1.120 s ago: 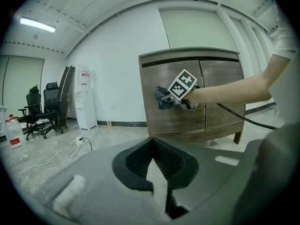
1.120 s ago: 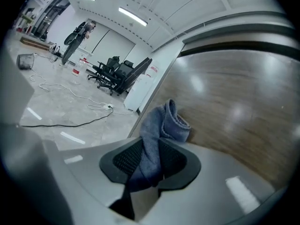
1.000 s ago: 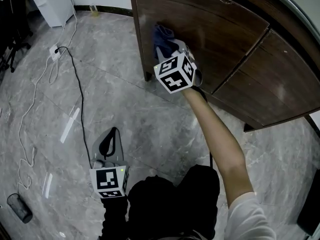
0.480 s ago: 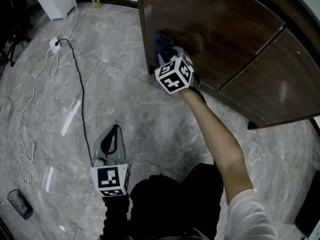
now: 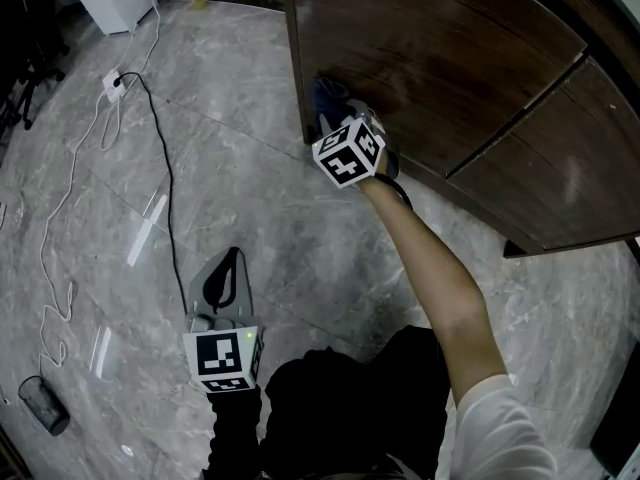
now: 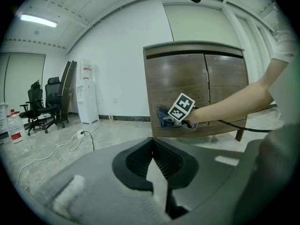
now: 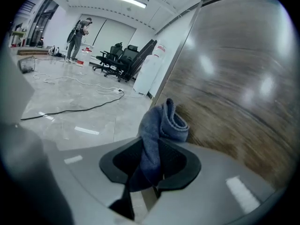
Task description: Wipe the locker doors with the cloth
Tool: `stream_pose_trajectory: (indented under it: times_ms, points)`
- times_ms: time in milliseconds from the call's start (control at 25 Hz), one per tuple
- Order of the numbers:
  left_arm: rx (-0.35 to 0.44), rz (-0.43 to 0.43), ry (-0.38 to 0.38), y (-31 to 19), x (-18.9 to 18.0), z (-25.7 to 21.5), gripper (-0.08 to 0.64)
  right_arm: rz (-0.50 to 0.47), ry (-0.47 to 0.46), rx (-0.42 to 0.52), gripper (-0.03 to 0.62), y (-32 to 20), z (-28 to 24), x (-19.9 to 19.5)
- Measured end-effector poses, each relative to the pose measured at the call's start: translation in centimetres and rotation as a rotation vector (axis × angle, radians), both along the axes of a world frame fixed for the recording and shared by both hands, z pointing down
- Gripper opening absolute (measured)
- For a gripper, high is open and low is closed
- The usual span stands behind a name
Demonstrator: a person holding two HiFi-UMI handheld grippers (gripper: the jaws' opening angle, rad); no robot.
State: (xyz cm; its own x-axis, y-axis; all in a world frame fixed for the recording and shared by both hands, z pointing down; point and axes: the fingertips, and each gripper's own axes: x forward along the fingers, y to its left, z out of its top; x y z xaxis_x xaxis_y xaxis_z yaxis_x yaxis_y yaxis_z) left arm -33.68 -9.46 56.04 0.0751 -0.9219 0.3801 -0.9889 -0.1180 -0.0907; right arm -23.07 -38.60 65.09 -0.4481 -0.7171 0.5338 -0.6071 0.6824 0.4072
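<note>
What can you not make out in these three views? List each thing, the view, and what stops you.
- Whether the cloth presses on the locker door: head view, the right gripper covers the spot; right gripper view, the door is blurred.
- Locker's top and right end: head view, cut off by the edges.
- Labels on the bottles: left gripper view, too small.
- Distant person: right gripper view, too small.

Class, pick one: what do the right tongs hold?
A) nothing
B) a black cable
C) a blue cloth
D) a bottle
C: in the right gripper view a blue cloth is pinched between the right tongs, bunched up at the brown locker door.
</note>
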Motion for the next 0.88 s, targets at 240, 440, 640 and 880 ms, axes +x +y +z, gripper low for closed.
stream_pose_trajectory:
  times_ms: [240, 440, 640, 880]
  points:
    - [0.001, -0.006, 0.000, 0.0, -0.3, -0.1, 0.002, -0.009, 0.023, 0.010, 0.112, -0.1, -0.3, -0.2]
    - [0.006, -0.010, 0.005, 0.0, -0.6, -0.2, 0.002, -0.016, -0.006, 0.056, 0.110, -0.5, -4.0, -1.1]
    - [0.010, 0.000, 0.007, 0.1, -0.5, -0.4, 0.002, -0.023, -0.030, 0.119, 0.110, -0.9, -8.9, -1.9]
    - [0.021, 0.001, 0.009, 0.1, -0.3, -1.4, 0.002, -0.037, -0.037, 0.190, 0.110, -1.2, -15.2, -2.4]
